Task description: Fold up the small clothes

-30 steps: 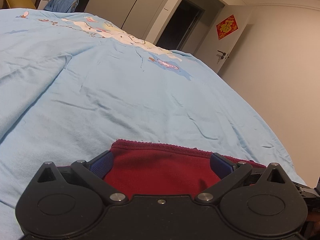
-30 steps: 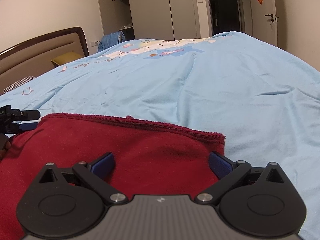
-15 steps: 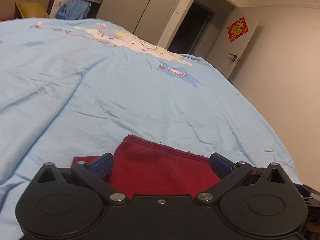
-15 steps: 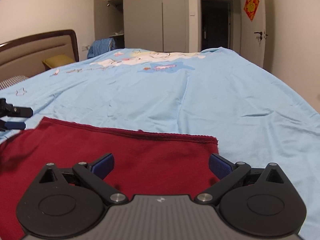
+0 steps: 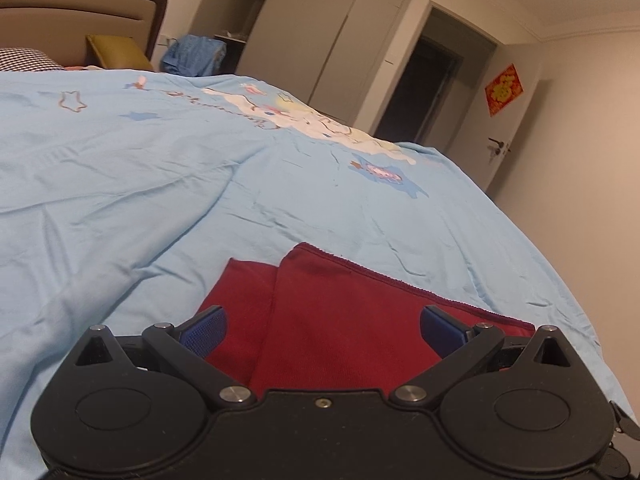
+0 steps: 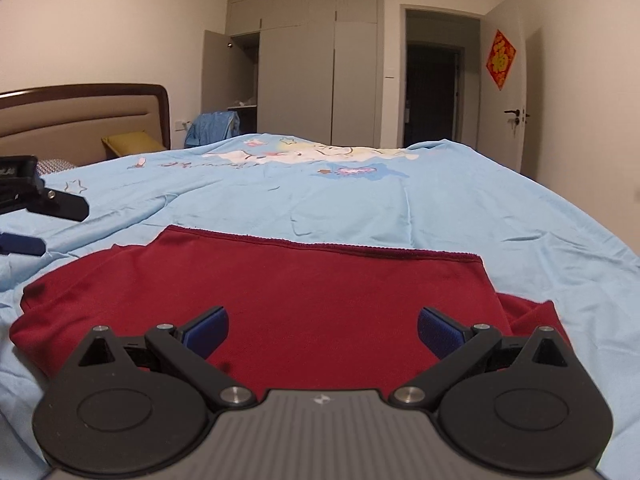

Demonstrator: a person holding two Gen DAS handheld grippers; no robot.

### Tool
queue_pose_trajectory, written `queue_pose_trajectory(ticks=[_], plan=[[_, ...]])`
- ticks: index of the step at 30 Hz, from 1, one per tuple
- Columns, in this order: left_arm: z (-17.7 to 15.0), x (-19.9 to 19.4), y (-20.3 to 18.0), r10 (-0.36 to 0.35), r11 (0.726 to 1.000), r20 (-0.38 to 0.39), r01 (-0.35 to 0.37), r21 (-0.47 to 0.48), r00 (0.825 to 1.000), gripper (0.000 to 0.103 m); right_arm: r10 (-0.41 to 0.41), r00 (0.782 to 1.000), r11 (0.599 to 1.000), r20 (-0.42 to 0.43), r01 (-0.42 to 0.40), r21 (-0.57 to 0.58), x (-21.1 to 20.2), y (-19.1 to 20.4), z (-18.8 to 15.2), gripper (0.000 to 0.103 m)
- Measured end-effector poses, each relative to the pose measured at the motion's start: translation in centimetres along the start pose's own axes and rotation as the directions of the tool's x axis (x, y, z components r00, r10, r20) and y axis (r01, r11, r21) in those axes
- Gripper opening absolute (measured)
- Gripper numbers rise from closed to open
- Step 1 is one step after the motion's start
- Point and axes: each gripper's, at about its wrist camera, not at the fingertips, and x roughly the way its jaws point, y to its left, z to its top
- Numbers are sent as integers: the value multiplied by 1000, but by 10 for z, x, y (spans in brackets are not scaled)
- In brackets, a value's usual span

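Observation:
A dark red knit garment (image 6: 288, 292) lies folded flat on the light blue bedspread (image 6: 400, 208), its upper layer ending in a stitched hem at the far side. In the left wrist view the same red garment (image 5: 344, 320) shows a lower layer sticking out at its left edge. My left gripper (image 5: 320, 330) hovers open above the cloth, blue pads wide apart, holding nothing. My right gripper (image 6: 322, 330) is open too, raised over the garment's near part. The left gripper's fingertips (image 6: 60, 204) show at the left edge of the right wrist view.
The bedspread (image 5: 200, 184) carries a cartoon print and stretches far ahead. A brown headboard (image 6: 80, 120), a yellow pillow (image 6: 132, 144) and blue clothing (image 6: 214, 126) sit at the back left. Grey wardrobes (image 6: 304, 68), a dark doorway (image 6: 432, 96) and a white door stand beyond.
Both grippers have lifted and drawn back from the red garment, so more of it and the room shows. The left view now reveals the lower layer at the left.

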Motion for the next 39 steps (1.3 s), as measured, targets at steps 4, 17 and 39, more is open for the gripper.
queue_pose_trajectory(ticks=[4,17,39], plan=[[-13,-22,1,51,998,29,-51,-24,998,102,-37,999,999,15,37,-1,-4,14,-4,103],[-42,-49,15,84,993,-31,-86,-80,996,102,-91,995,993,-40,87,-80,12,40,-39,103],[-64,-19,26,-74,944,-143,23,-328,987,102,-76,996,996,38,77,-41,11,33,-61,103]])
